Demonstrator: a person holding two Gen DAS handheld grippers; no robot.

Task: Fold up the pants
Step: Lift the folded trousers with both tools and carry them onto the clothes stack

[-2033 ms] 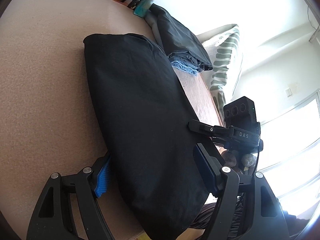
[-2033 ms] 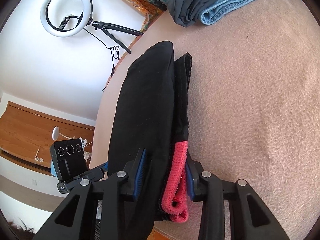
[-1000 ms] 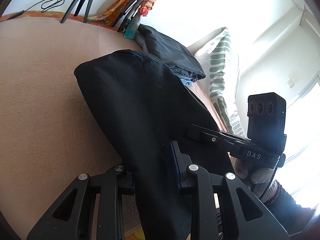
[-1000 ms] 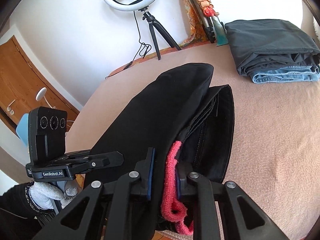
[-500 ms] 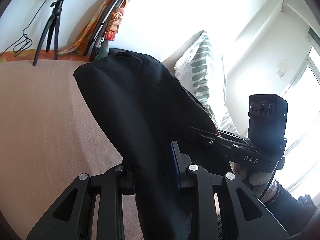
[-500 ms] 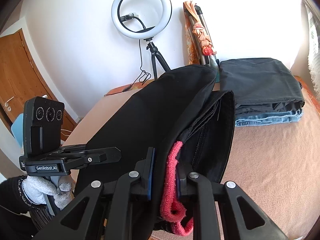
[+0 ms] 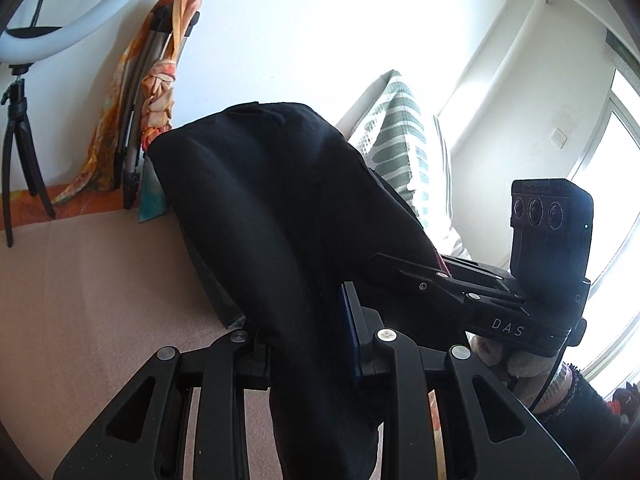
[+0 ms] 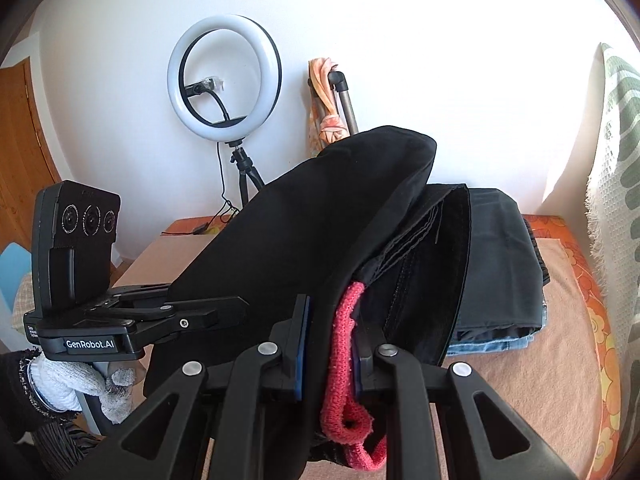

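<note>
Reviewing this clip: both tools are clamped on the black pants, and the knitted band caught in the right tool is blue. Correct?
Not quite. The knitted band in the right tool is red, not blue, as the right wrist view shows. The rest holds: the right tool and the left tool are both clamped on the black pants.

Counted: two claws, the left claw (image 7: 308, 344) and the right claw (image 8: 332, 344). One pair of black pants (image 8: 304, 240). One red knitted band (image 8: 344, 364). Two folded garments stacked at right of frame: one dark grey (image 8: 500, 264), one denim (image 8: 492, 345). One ring light (image 8: 225, 76). One striped pillow (image 7: 404, 152). Two gloved hands: left (image 8: 76, 384), right (image 7: 516, 360).
</note>
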